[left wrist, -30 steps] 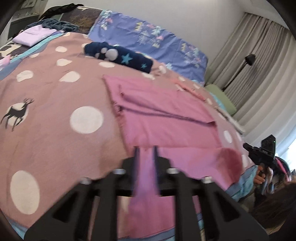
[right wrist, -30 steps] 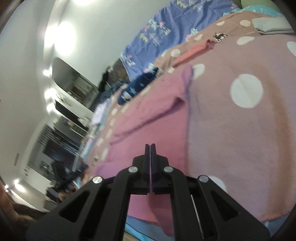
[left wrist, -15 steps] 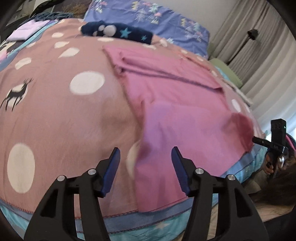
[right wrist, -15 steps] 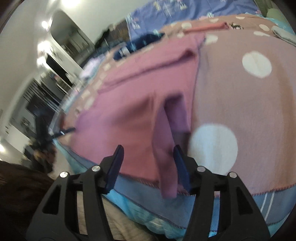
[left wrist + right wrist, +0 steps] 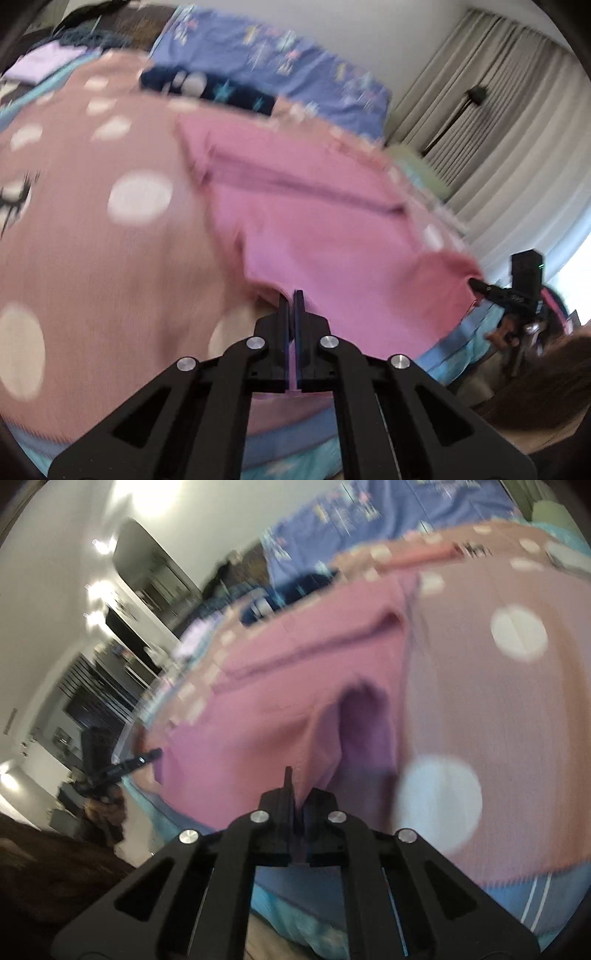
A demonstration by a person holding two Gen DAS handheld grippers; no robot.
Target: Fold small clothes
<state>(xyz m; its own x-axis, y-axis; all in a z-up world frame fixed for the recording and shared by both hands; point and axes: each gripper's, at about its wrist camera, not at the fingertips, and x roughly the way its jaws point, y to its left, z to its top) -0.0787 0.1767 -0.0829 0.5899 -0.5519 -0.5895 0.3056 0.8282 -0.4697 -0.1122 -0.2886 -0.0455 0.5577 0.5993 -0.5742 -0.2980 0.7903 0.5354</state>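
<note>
A pink garment (image 5: 325,218) lies spread on the polka-dot blanket (image 5: 92,258) of a bed, its near edge hanging by the bed's front. My left gripper (image 5: 291,295) is shut on the garment's near left corner. My right gripper (image 5: 297,775) is shut on the near right corner of the same garment (image 5: 295,686), and the cloth bunches up above its jaws. Each gripper shows at the far side of the other's view, the right one (image 5: 491,290) and the left one (image 5: 144,758). Both views are blurred.
A navy star-patterned garment (image 5: 207,88) lies beyond the pink one. A blue patterned pillow (image 5: 273,66) lies at the head of the bed. A lilac folded item (image 5: 48,62) sits far left. Curtains (image 5: 498,122) and a floor lamp (image 5: 476,94) stand at the right.
Both grippers were open half a second ago and have closed on the near corners of the pink garment. The cloth now lifts and bunches at the jaws.
</note>
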